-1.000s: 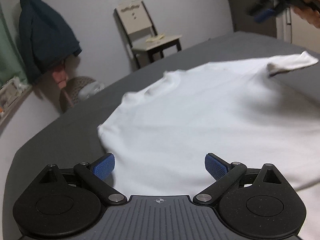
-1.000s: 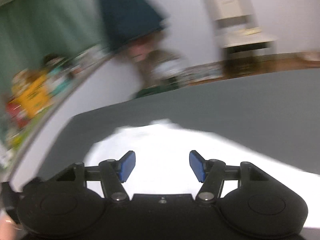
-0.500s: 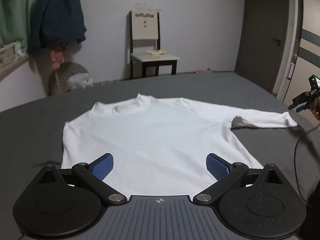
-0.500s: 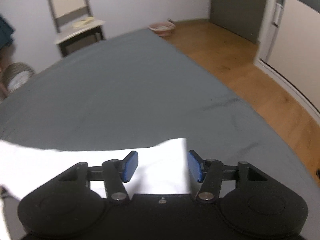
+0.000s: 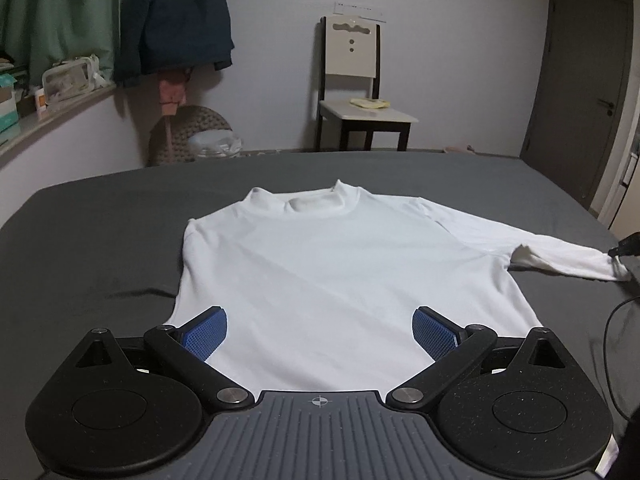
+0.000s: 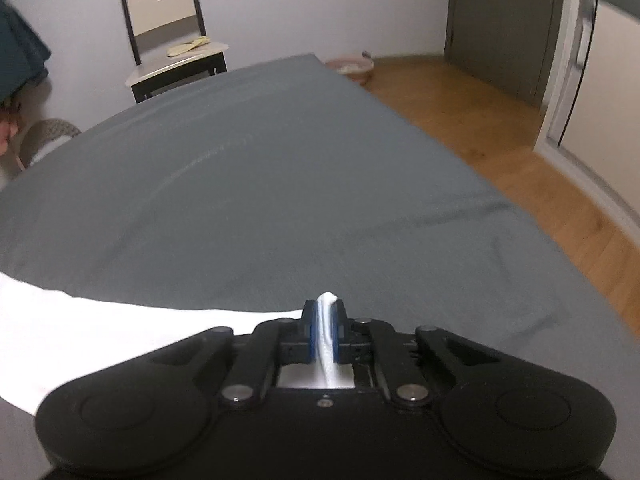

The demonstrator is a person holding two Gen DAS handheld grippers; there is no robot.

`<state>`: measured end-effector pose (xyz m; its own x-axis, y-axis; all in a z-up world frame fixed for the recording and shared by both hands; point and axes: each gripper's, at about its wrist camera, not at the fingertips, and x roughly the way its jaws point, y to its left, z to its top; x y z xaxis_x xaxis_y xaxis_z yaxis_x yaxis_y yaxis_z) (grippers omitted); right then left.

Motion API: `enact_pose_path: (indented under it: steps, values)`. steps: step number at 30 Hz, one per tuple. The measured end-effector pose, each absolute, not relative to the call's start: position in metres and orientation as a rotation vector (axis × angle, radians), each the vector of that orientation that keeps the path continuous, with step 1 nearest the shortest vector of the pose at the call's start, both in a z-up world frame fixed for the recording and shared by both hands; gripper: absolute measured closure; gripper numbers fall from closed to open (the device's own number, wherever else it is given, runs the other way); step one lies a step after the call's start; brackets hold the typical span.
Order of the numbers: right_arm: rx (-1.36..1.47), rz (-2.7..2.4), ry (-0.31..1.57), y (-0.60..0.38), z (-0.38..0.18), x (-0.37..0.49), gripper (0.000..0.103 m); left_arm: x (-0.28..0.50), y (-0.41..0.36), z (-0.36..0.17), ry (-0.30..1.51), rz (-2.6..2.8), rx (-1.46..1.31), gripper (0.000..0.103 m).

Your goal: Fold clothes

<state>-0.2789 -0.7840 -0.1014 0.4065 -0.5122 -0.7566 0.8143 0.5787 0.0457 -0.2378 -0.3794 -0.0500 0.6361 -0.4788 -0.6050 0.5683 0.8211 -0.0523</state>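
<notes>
1. Over the near edge of the bed (image 5: pixel 100 216), left claw (image 5: pixel 319 332) held level and pointing toward the far wall, jaws spread wide, blue pads (image 5: pixel 204 334) well apart, nothing between them.
2. Just ahead of and beneath that claw, hem of the white shirt (image 5: pixel 320 272); garment spread flat on the grey bed cover, collar at the far end, hem nearest the camera.
3. On the left side of the shirt, no sleeve showing, edge straight; on the right side, long sleeve (image 5: pixel 532 252) stretched out across the cover toward the bed's right edge.
4. At the sleeve's far tip, dark tip of the right claw (image 5: pixel 624 246) just visible in the left view, touching the cuff.
5. Low over the bed in the right view, right claw (image 6: pixel 325 334) aimed across the grey cover toward the chair (image 6: pixel 172 36), jaws closed tight on a bunched ridge of white cuff (image 6: pixel 328 320) that pokes up between the pads.
6. Behind the pinched cuff, rest of the sleeve running off to the left, lying on the cover.
7. Beyond the bed: chair against the wall, dark jacket (image 5: pixel 176 20) hanging at left, door (image 5: pixel 580 92) at right, wooden floor (image 6: pixel 500 120) beside the bed.
</notes>
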Motion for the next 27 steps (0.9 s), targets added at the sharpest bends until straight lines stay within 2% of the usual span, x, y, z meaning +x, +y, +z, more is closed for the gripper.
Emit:
enact_pose_path:
  steps: [3, 7, 12, 16, 21, 27]
  values:
    - [0.428, -0.852, 0.652, -0.767, -0.073, -0.278, 0.097, -0.236, -0.380, -0.051, 0.648, -0.582, 0.161, 0.003]
    - [0.491, -0.643, 0.460, -0.719, -0.004, -0.265, 0.097, -0.236, -0.374, -0.051, 0.667, -0.591, 0.122, 0.003]
    - [0.451, -0.289, 0.343, -0.602, 0.090, -0.218, 0.097, -0.230, -0.354, -0.049, 0.675, -0.564, -0.011, 0.003]
    - [0.478, -0.042, 0.290, -0.502, 0.128, -0.175, 0.097, -0.222, -0.336, -0.052, 0.695, -0.529, -0.091, 0.003]
    - [0.455, 0.233, 0.345, -0.359, 0.108, -0.143, 0.097, -0.214, -0.317, -0.058, 0.731, -0.495, -0.167, 0.003]
    - [0.446, 0.306, 0.541, -0.241, 0.000, -0.128, 0.097, -0.203, -0.293, -0.066, 0.773, -0.454, -0.258, 0.003]
